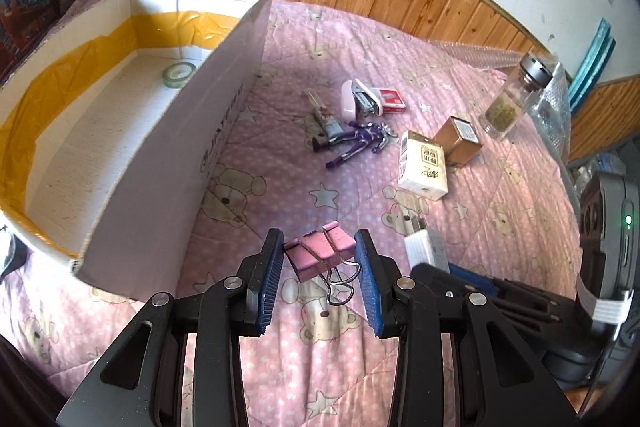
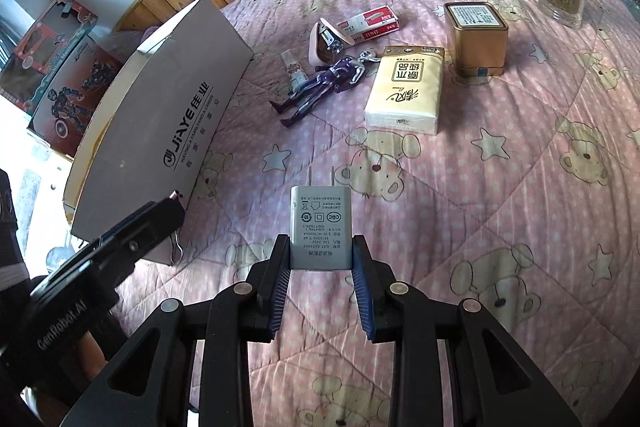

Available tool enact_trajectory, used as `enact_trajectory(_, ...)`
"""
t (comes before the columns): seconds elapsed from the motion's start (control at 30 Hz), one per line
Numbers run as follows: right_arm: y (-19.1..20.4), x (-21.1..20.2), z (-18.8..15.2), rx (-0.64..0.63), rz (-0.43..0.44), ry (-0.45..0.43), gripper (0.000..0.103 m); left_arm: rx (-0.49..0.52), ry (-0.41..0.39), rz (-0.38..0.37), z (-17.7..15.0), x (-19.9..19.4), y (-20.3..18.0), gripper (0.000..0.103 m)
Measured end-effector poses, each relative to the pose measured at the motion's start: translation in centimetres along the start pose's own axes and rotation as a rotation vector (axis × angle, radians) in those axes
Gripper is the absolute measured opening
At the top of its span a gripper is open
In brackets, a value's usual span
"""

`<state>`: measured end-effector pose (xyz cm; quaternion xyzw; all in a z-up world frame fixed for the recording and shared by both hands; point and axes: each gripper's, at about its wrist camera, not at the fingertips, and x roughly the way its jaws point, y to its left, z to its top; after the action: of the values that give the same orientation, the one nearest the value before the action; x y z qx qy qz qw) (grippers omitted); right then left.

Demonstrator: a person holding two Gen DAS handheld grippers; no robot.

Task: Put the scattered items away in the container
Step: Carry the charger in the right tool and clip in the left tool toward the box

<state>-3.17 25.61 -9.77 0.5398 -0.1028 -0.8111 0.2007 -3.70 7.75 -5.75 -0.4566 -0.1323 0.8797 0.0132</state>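
Two hand-held grippers loaded — left (image 1: 319,269) clamps pink binder clip (image 1: 318,251), right (image 2: 320,273) grips charger (image 2: 320,227), cardboard box (image 1: 168,155) alongside

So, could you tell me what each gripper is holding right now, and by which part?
Left gripper clamps the pink binder clip across its body; right gripper holds the grey charger by its sides, prongs pointing away.
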Motion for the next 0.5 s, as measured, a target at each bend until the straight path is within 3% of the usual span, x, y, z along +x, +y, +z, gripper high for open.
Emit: enact_trajectory(0.5,5.8,-4.4,-0.6,-0.105,0.004,-0.057,0.031,-0.064,-0.067,-0.058,0.7,-5.4,2.7,0.038)
